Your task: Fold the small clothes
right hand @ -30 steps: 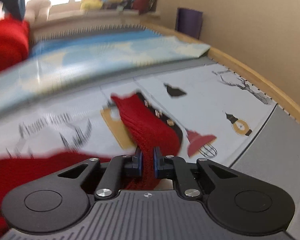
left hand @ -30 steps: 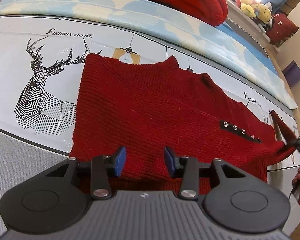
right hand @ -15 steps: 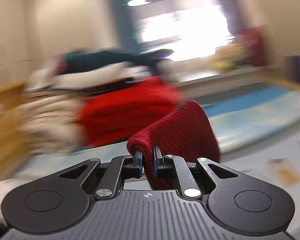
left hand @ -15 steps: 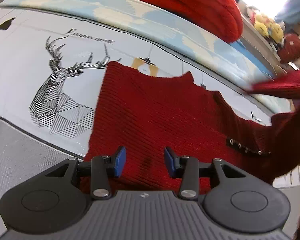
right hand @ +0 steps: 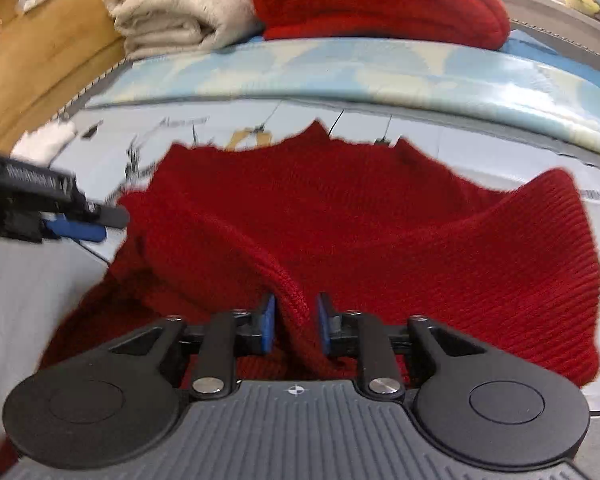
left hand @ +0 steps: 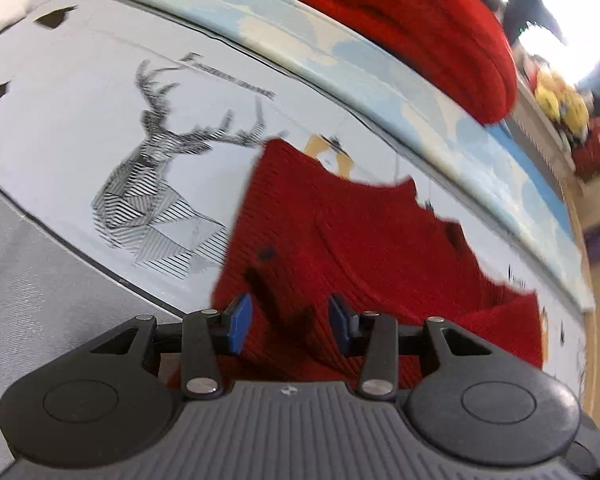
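our right gripper [right hand: 296,326] was opening, jaws spreading around the folded sleeve [right hand: 296,300] of the red sweater [right hand: 340,208]. our left gripper [left hand: 286,322] hovered over it, jaws spread and empty.

Bedroom: printed bedsheet [left hand: 80,128], plush toys [left hand: 560,96].

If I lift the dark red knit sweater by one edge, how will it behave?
Likely floppy: the sweater already drapes in soft folds where its sleeve lies doubled over. The chunky ribbed knit probably grips the pads rather than slipping, and may stretch.
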A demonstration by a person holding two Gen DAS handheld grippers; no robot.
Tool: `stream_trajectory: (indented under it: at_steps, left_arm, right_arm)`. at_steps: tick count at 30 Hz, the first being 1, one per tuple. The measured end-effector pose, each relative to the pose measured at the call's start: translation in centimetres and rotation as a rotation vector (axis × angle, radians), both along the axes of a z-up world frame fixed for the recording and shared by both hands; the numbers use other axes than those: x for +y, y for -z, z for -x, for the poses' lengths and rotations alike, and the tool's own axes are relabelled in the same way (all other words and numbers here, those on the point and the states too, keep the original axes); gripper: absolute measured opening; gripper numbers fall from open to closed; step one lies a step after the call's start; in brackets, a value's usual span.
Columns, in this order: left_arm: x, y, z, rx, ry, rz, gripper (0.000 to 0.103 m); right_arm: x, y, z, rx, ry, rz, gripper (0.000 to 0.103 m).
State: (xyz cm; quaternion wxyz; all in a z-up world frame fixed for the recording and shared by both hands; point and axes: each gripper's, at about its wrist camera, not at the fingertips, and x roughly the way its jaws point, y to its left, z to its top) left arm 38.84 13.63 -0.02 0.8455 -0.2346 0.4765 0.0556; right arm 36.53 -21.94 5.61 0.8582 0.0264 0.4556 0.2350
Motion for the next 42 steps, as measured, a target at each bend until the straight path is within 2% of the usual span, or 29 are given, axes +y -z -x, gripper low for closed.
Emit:
stream_trajectory:
  at_steps: [3, 6, 7, 9, 12, 14, 17, 18, 22, 24, 26, 28, 30, 31, 34, 36, 38, 39, 40, 42]
  left_arm:
    - [2.1, -0.3, 0.4, -0.015, -0.088, 0.03, 0.047]
    - [3.5, -0.3, 0.5, -0.016, -0.131, 0.052, 0.047]
    - [3.6, -0.2, 0.5, -0.015, -0.134, 0.065, 0.047]
    - [3.7, 0.2, 0.6, -0.012, -0.129, 0.11, 0.047]
    - [2.9, 0.8, 0.2, -0.008, -0.101, 0.157, 0.047]
    - [2.2, 1.1, -0.2, -0.003, -0.097, 0.154, 0.047]
    - [1.3, 1.7, -0.7, 0.012, -0.093, 0.148, 0.05]
    - [1.0, 2.0, -0.8, 0.018, -0.089, 0.149, 0.051]
    - [0.6, 2.3, -1.0, 0.028, -0.08, 0.153, 0.051]
    - [0.7, 2.2, -1.0, 0.027, -0.083, 0.152, 0.053]
    - [0.9, 2.2, -1.1, 0.026, -0.088, 0.148, 0.053]
    - [1.1, 2.1, -1.0, 0.024, -0.095, 0.147, 0.053]
    - [1.2, 1.9, -1.0, 0.02, -0.098, 0.146, 0.053]
    - [1.3, 1.8, -1.0, 0.018, -0.098, 0.145, 0.053]
    - [1.9, 1.4, -0.6, -0.014, -0.115, 0.18, 0.059]
    - [2.4, 1.0, -0.4, -0.045, -0.142, 0.212, 0.059]
    - [2.9, 0.5, -0.2, -0.083, -0.167, 0.236, 0.059]
    - [3.2, 0.4, -0.1, -0.091, -0.179, 0.248, 0.059]
    - [3.5, 0.3, -0.1, -0.096, -0.195, 0.26, 0.059]
    - [3.7, 0.4, -0.1, -0.09, -0.217, 0.286, 0.059]
  right_arm:
    - [-2.5, -3.3, -0.7, 0.001, 0.134, -0.068, 0.034]
    - [-4.9, -5.5, -0.1, -0.058, 0.282, -0.091, 0.045]
    - [-5.7, -5.6, 0.2, -0.075, 0.323, -0.093, 0.048]
    - [-7.2, -4.7, 0.2, -0.081, 0.389, -0.092, 0.048]
    - [-9.4, -2.3, -0.6, 0.003, 0.483, -0.112, 0.048]
    - [-9.9, -0.9, -0.9, 0.018, 0.492, -0.143, 0.048]
    - [-7.9, 0.4, -2.1, 0.025, 0.368, -0.182, 0.05]
    - [-6.9, 0.8, -2.5, 0.036, 0.305, -0.192, 0.054]
    - [-2.5, 3.0, -3.0, 0.089, 0.12, -0.173, 0.073]
    - [-0.8, 4.3, -2.9, 0.135, 0.053, -0.124, 0.072]
    - [0.5, 4.7, -2.3, 0.113, -0.001, -0.07, 0.069]
    - [1.7, 4.1, -1.4, 0.05, -0.074, -0.025, 0.038]
    - [2.6, 3.1, -1.1, -0.03, -0.135, -0.006, 0.021]
    - [2.7, 2.5, -0.9, -0.077, -0.141, -0.006, 0.017]
    - [1.8, -0.3, -0.7, -0.239, -0.046, -0.079, 0.013]
    - [1.1, -2.2, 0.5, -0.394, 0.013, -0.122, 0.013]
    - [1.3, -2.9, 1.5, -0.476, 0.0, -0.108, 0.013]
    - [2.0, -2.4, 1.6, -0.461, -0.055, -0.074, 0.014]
    - [2.7, -1.6, 1.5, -0.406, -0.127, -0.038, 0.018]
    - [4.2, 0.9, 1.7, -0.241, -0.301, 0.036, 0.024]
